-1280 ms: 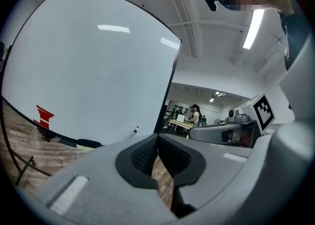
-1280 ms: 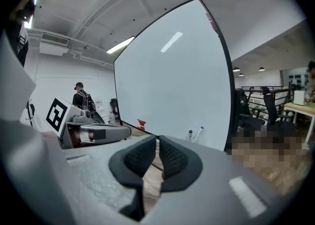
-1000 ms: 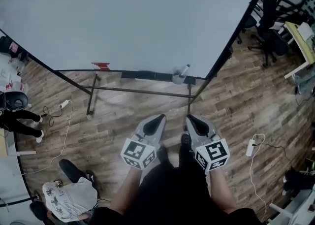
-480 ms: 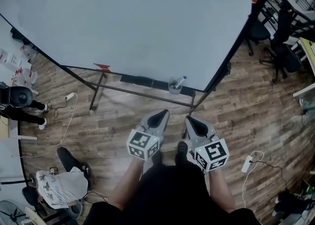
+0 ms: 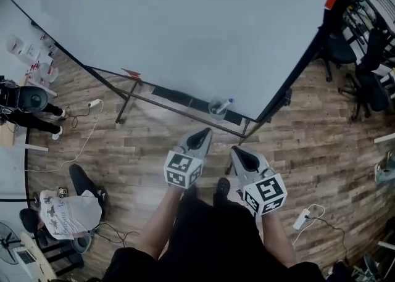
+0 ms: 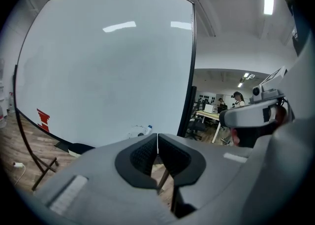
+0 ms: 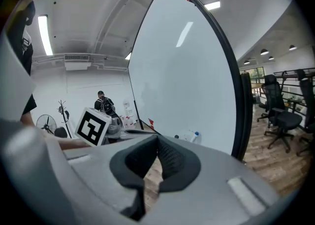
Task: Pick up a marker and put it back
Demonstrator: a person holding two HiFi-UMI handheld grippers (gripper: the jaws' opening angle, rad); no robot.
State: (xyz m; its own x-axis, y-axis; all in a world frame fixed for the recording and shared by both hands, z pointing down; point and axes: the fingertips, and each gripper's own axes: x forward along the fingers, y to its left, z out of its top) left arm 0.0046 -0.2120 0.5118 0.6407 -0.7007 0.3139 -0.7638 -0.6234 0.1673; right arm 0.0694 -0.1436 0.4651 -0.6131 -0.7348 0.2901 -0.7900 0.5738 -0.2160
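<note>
A marker with a blue cap (image 5: 227,102) stands in a clear cup (image 5: 216,109) on the tray under the big whiteboard (image 5: 185,28). The same cup (image 6: 139,131) with its marker (image 6: 147,129) shows in the left gripper view, and the marker (image 7: 195,136) shows again in the right gripper view. My left gripper (image 5: 201,135) is shut and empty, held low in front of the person, a short way before the cup. My right gripper (image 5: 237,152) is beside it, also shut with nothing between the jaws.
The whiteboard stands on a black metal frame (image 5: 142,99) over a wooden floor. Office chairs (image 5: 364,71) are at the far right. A power strip with cable (image 5: 300,218) lies at the lower right, another cable (image 5: 86,132) at the left. Clutter and a bag (image 5: 65,213) sit at the lower left.
The view has swung left and the whiteboard now sits more tilted. Both grippers stay shut and close together, slightly nearer the cup.
</note>
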